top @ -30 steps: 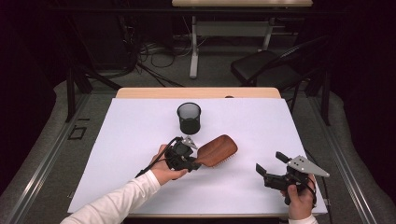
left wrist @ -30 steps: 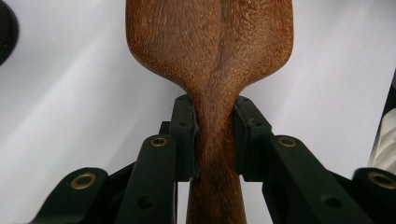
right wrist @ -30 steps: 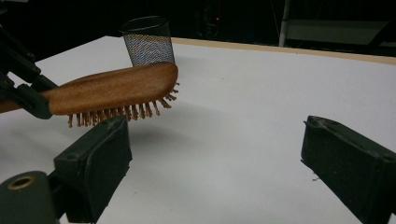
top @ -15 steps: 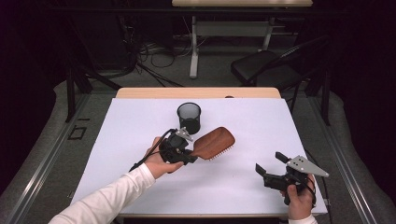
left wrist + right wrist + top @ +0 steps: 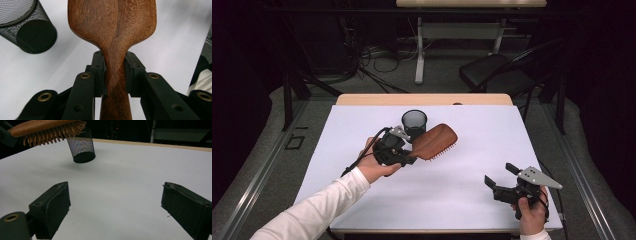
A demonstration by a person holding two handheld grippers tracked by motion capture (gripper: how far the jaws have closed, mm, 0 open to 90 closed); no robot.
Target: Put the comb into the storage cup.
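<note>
- The left gripper (image 5: pixel 412 159) had its jaws clamped on the narrow neck of the wooden hairbrush (image 5: pixel 435 141), one pad on each side of the handle just below where the head widened.
- The hairbrush was held clear of the white table (image 5: pixel 462 190), roughly level, back up and bristles down, its head pointing right and just beside the black mesh cup (image 5: pixel 414 123).
- The mesh cup stood upright toward the far middle of the table; in the left gripper view it sat off to one side of the brush head (image 5: pixel 112 20), not under it.
- The step in hand looked like carrying the brush to the cup and standing it inside. To do that well, the brush would likely have to be tipped from level toward upright before it could go into the cup's mouth.
- The grip sat at the neck, so the head hung far out from the jaws; a slow swing would probably keep the handle from twisting between the pads.
- The cup looked light and unsecured; a bump on its rim could tip it, so the brush probably needed lining up over the mouth first.
- The right gripper (image 5: pixel 503 176) rested at the near right of the table, jaws spread wide with nothing between them, free to steady the cup if needed.
</note>
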